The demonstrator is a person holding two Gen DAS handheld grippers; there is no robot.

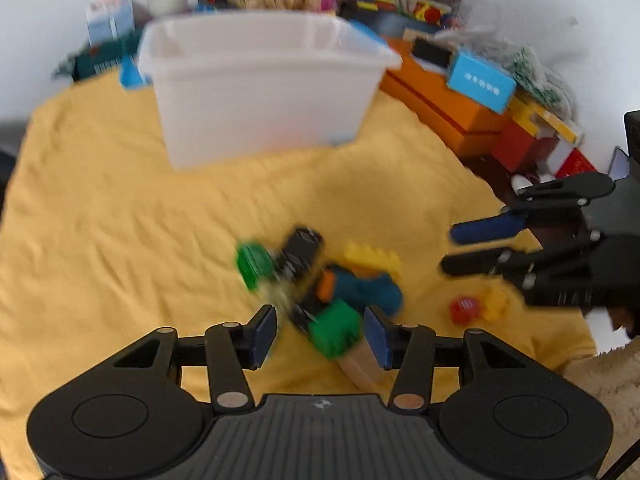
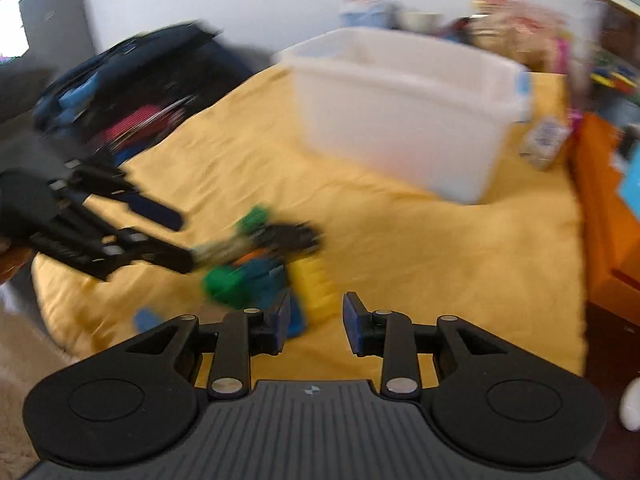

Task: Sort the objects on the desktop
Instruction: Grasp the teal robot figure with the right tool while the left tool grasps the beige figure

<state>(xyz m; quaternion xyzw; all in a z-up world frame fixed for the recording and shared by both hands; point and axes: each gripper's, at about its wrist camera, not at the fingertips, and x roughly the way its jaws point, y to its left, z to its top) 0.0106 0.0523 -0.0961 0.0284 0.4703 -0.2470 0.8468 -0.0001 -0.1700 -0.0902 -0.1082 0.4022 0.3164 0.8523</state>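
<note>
Most of the sorting looks undone to us: a heap of toy blocks [image 1: 320, 284] lies on the yellow cloth [image 1: 120, 220] over the table, well short of the white bin [image 1: 260, 92], whose inside we cannot see. We judge both grippers empty. Our left gripper [image 1: 320, 336] has its fingers spread around a green block [image 1: 334, 330], not pressing. Our right gripper [image 2: 316, 320] is parted over bare cloth beside the yellow brick [image 2: 312, 284]. Everything is motion-blurred.

Left gripper [image 1: 320, 338] angled downward, jaws apart, right gripper [image 2: 316, 322] angled downward, jaws parted, nothing clamped
</note>
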